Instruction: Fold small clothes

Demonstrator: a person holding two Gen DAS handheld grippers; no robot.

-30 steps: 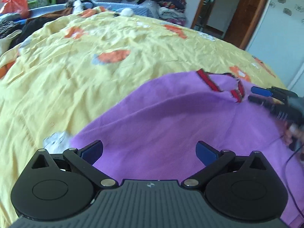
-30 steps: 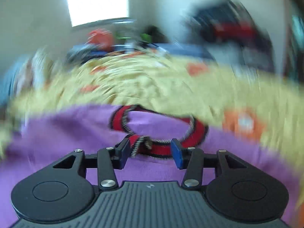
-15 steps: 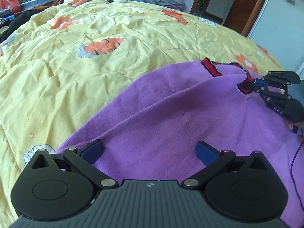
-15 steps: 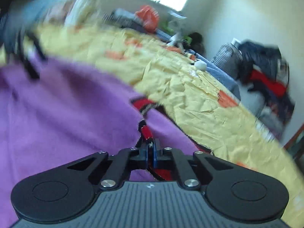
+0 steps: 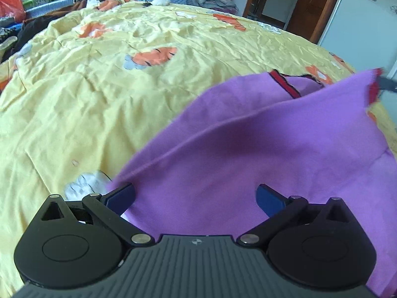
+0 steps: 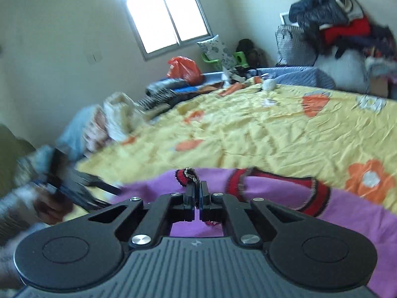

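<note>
A small purple top (image 5: 248, 149) with a red-and-black neck trim (image 6: 310, 193) lies on the yellow flowered bedspread (image 5: 99, 99). My right gripper (image 6: 197, 191) is shut on one end of that trim and holds it above the bed. In the left wrist view that raised corner (image 5: 369, 84) pulls the cloth into a long ridge, with the right gripper (image 5: 387, 85) dark at the frame's edge. My left gripper (image 5: 196, 196) is open and low over the top's near edge, with purple cloth between its blue pads (image 5: 121, 196) and no pad pressing on it.
Piled clothes (image 6: 342, 24) and a checked bag (image 6: 295, 44) stand beyond the bed's far side. An orange plastic bag (image 6: 183, 68), cushions and loose garments lie along the window side. A wooden door (image 5: 310, 5) stands behind the bed. A hand (image 6: 49, 206) holds the blurred left gripper.
My right gripper closed on the neck trim, rolled and rose, lifting that corner and drawing the purple cloth into a ridge. My left gripper sank a little toward the top's near edge, still open.
</note>
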